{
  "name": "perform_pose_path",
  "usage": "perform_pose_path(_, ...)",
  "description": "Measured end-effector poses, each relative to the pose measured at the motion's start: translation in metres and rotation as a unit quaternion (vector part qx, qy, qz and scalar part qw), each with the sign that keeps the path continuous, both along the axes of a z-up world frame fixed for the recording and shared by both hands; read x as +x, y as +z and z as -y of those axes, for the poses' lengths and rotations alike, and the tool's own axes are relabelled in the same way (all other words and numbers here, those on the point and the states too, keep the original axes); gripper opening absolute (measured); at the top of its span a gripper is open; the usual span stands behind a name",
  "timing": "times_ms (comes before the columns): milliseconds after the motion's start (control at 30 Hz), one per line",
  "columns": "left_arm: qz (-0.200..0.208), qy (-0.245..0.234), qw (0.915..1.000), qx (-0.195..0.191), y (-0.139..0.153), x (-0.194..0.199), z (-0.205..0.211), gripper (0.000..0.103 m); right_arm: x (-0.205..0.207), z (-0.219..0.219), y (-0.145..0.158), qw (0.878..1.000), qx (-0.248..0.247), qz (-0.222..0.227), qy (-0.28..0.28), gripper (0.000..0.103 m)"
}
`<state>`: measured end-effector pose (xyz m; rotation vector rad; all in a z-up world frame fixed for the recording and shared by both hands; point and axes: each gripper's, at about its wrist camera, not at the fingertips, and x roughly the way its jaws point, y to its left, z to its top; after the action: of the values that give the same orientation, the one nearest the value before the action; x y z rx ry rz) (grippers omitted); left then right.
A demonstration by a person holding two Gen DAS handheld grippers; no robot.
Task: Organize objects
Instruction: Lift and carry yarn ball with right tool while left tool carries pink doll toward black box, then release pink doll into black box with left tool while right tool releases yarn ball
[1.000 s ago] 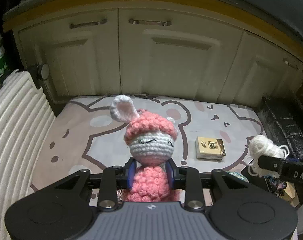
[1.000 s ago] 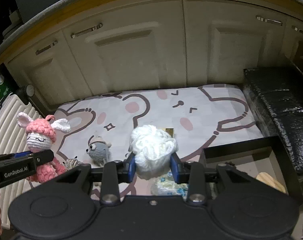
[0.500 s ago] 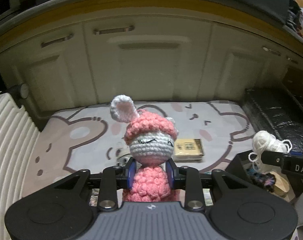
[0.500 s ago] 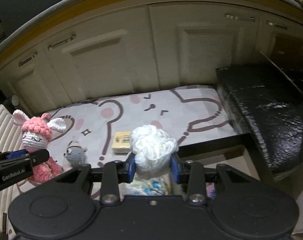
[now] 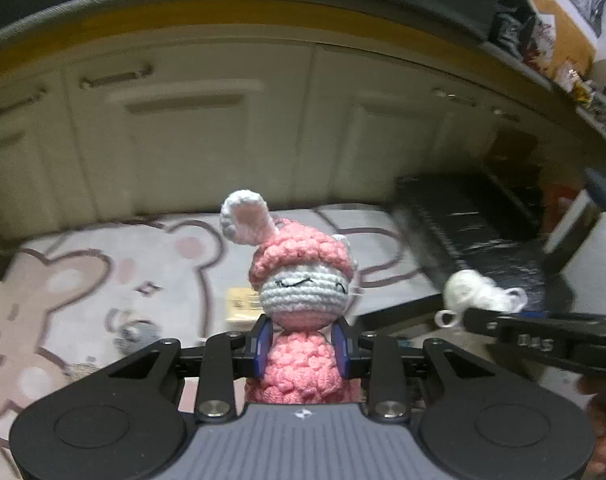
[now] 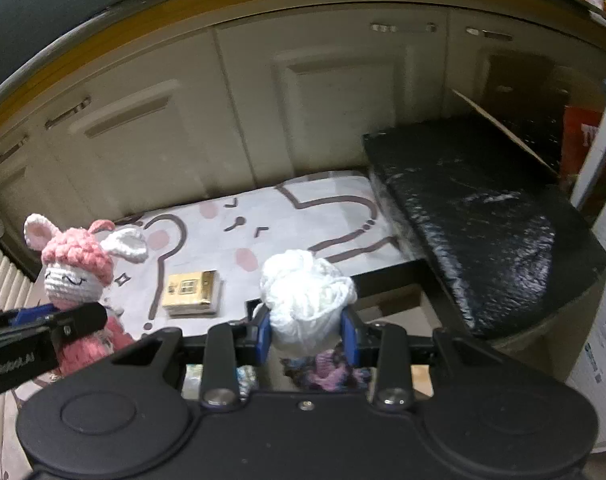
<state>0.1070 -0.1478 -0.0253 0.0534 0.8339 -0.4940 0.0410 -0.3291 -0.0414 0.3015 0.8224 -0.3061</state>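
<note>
holding a toy in each gripper over the bear-print mat (image 6: pixel 303 208)

far left of the right wrist view, the left gripper (image 6: pixel 79 320) is pinching the pink crochet bunny (image 6: pixel 77 268) around its body. a small gold box (image 6: pixel 191 288) lies flat on the mat just right of it. centre frame, the right gripper (image 6: pixel 307 334) is clamped on a white yarn ball (image 6: pixel 307 296). a black wrapped bundle (image 6: pixel 483 220) sits on the right, cream cabinets (image 6: pixel 231 112) behind.
</note>
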Motion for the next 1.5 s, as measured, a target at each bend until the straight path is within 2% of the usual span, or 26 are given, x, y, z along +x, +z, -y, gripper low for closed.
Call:
perform_pose_path(133, -0.022, -0.017, 0.9991, -0.033, -0.002, -0.006, 0.015, 0.033, -0.005, 0.012, -0.001, 1.000, 0.004, 0.001, -0.015, 0.036)
perform_pose_path(300, -0.036, -0.050, 0.9966, -0.054, -0.006, -0.016, 0.038, 0.033, -0.010, 0.026, -0.003, 0.999, 0.008, 0.002, -0.032, 0.036)
perform_pose_path(467, -0.021, -0.119, 0.9921, -0.034, -0.015, -0.024, 0.062, 0.033, -0.018, 0.044, -0.002, 0.998, 0.015, 0.011, -0.066, 0.036)
perform_pose_path(567, 0.006, -0.177, 0.9842, -0.008, -0.021, -0.031, 0.077, 0.033, -0.024, 0.054, -0.001, 0.996, 0.019, 0.019, -0.083, 0.036)
perform_pose_path(700, 0.034, -0.250, 0.9673, 0.024, -0.031, -0.041, 0.093, 0.033, -0.031, 0.067, -0.001, 0.994, 0.016, 0.028, -0.108, 0.036)
perform_pose_path(767, 0.049, -0.287, 0.9556, 0.042, -0.036, -0.046, 0.102, 0.033, -0.034, 0.072, 0.000, 0.992, 0.020, 0.033, -0.119, 0.036)
perform_pose_path(900, 0.066, -0.361, 0.9275, 0.074, -0.050, -0.053, 0.116, 0.033, -0.038, 0.084, 0.000, 0.988, 0.038, 0.046, -0.140, 0.036)
perform_pose_path(1000, 0.086, -0.412, 0.9012, 0.103, -0.061, -0.059, 0.122, 0.033, -0.038, 0.090, -0.003, 0.987, 0.055, 0.050, -0.145, 0.036)
perform_pose_path(1067, 0.092, -0.431, 0.8899, 0.118, -0.067, -0.060, 0.125, 0.033, -0.037, 0.092, -0.006, 0.986, 0.064, 0.049, -0.144, 0.036)
perform_pose_path(1200, 0.089, -0.453, 0.8767, 0.135, -0.080, -0.054, 0.129, 0.034, -0.032, 0.094, -0.013, 0.986, 0.084, 0.043, -0.138, 0.036)
perform_pose_path(1367, 0.059, -0.501, 0.8503, 0.148, -0.099, -0.055, 0.131, 0.035, -0.025, 0.091, -0.019, 0.987, 0.097, 0.034, -0.126, 0.036)
perform_pose_path(1400, 0.053, -0.509, 0.8457, 0.151, -0.102, -0.055, 0.132, 0.041, -0.023, 0.090, -0.020, 0.987, 0.098, 0.032, -0.122, 0.036)
perform_pose_path(1467, 0.060, -0.507, 0.8445, 0.161, -0.106, -0.059, 0.132, 0.044, -0.022, 0.089, -0.022, 0.988, 0.097, 0.025, -0.119, 0.036)
perform_pose_path(1500, 0.059, -0.501, 0.8478, 0.163, -0.107, -0.058, 0.133, 0.050, -0.021, 0.089, -0.024, 0.988, 0.097, 0.020, -0.118, 0.036)
